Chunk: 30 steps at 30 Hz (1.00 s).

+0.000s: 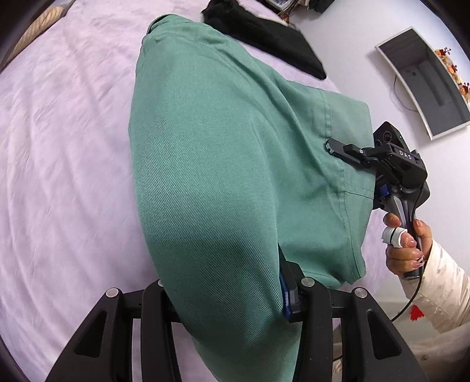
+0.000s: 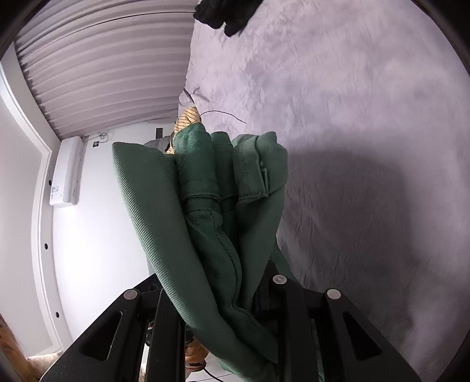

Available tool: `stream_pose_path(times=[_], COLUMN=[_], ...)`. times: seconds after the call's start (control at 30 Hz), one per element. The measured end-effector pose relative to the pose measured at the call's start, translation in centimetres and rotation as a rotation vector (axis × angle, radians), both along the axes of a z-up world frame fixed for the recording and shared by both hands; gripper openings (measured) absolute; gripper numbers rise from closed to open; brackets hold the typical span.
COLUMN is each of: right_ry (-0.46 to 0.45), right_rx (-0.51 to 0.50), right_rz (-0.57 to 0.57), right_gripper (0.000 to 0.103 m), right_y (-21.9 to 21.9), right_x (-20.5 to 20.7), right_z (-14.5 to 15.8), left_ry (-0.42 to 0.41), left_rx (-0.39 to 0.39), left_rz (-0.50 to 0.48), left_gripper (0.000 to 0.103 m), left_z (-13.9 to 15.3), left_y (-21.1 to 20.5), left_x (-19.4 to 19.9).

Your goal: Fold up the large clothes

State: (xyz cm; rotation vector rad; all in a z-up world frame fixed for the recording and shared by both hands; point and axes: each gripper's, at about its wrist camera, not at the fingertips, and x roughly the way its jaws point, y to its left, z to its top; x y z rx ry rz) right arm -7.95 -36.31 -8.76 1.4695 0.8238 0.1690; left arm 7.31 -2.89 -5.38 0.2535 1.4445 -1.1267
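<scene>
A large green garment (image 1: 223, 164) hangs stretched between both grippers above a lilac bed cover (image 1: 58, 147). Its far end still rests on the bed. My left gripper (image 1: 235, 293) is shut on the near edge of the cloth, which drapes over its fingers. My right gripper (image 1: 333, 147) shows at the right of the left wrist view, shut on a seamed edge of the garment. In the right wrist view the bunched green garment (image 2: 211, 223) fills the space between the right gripper's fingers (image 2: 229, 293) and hides the tips.
A black garment (image 1: 264, 38) lies on the far part of the bed, and also shows in the right wrist view (image 2: 226, 11). A framed mirror (image 1: 426, 79) hangs on the white wall. An air conditioner (image 2: 66, 173) and pleated curtain (image 2: 102, 64) are beside the bed.
</scene>
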Motion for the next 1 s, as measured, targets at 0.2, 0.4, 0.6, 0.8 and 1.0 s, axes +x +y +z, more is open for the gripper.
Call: stream_pose_path(times=[0.2,0.4,0.6,0.8,1.0], right_ry=[0.12,0.242,0.313,0.318,0.474], right_rx=[0.071,-0.094,-0.467,-0.543,-0.634], right_rz=[-0.001,0.013,0.049,0.124,0.165], right_gripper=[0.025,0.068,0.078,0.006,0.006], right_y=[8.4,9.9,9.9,11.0,8.8], right_x=[-2.3,-1.7,-1.6,-0.6,-2.2], right_z=[-5.1,-4.3,2.0,2.1,-2.5], left_ry=[0.064,0.069,-0.106,-0.182,-0.225], left_rx=[0.161,0.163,0.099,0.134,0.208], left_rz=[0.051,0.101,0.157,0.221,0.187], left_gripper=[0.051,0.058,0.062,0.072,0.072], left_z=[-5.5,-5.4,-0.9,-2.2,-6.0], left_y=[7.3,11.0,13.4,10.2,7.1], left_x=[-2.0,-1.0,0.9,1.9,1.4])
